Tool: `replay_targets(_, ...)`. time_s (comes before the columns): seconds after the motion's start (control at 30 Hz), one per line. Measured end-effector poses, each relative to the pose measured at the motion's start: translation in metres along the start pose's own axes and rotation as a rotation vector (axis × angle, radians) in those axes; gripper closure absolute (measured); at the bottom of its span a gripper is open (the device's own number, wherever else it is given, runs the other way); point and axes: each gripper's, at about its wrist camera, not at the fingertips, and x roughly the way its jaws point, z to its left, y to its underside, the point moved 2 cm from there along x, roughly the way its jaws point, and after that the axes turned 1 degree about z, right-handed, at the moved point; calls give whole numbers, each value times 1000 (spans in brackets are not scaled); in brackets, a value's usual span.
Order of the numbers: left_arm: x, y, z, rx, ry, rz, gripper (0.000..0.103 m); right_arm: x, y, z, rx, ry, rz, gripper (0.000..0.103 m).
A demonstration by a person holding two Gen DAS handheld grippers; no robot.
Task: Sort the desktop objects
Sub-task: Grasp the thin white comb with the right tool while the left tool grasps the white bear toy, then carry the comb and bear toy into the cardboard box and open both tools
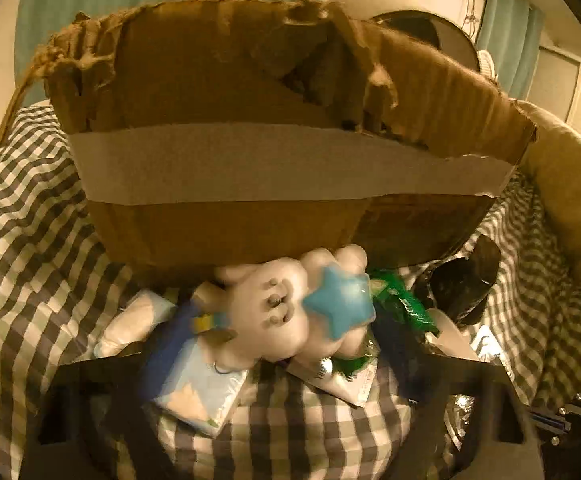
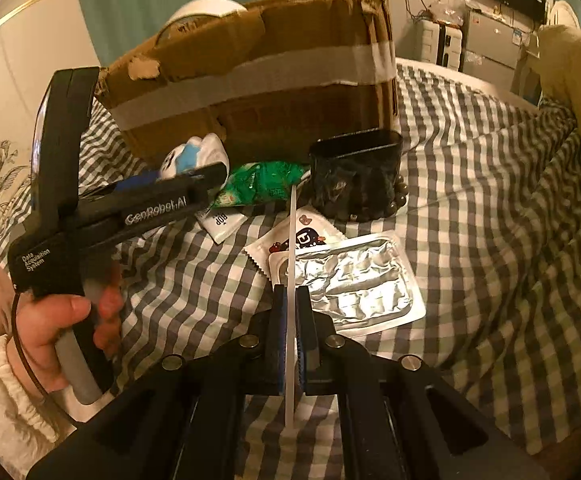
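Observation:
A white plush toy (image 1: 266, 312) holding a blue star lies against the foot of a torn cardboard box (image 1: 250, 168). My left gripper (image 1: 286, 316) is open, with its blue fingers on either side of the plush and a gap showing at each side. The picture there is blurred. In the right wrist view the plush (image 2: 194, 154) lies just past the left gripper's tip. My right gripper (image 2: 290, 292) is shut on a thin white strip (image 2: 290, 240), which sticks out forward above the checked cloth (image 2: 470, 200).
Around the plush lie a green snack packet (image 2: 262, 184), a light-blue tissue pack (image 1: 198, 384) and small white sachets (image 2: 220, 222). A black container (image 2: 356, 172) ringed by dark beads and a silver foil blister pack (image 2: 354, 280) lie to the right. A hand (image 2: 50, 320) grips the left handle.

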Motion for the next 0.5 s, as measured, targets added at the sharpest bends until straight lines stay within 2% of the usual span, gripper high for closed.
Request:
replay_targets(0.3,-17,0,4,-24,23,-11,22,28,1,-4,48,-20,63,99)
replay_targets(0.5,-37,6,9,-40,10,-11,22,18,1,-1,49,-18,22,100)
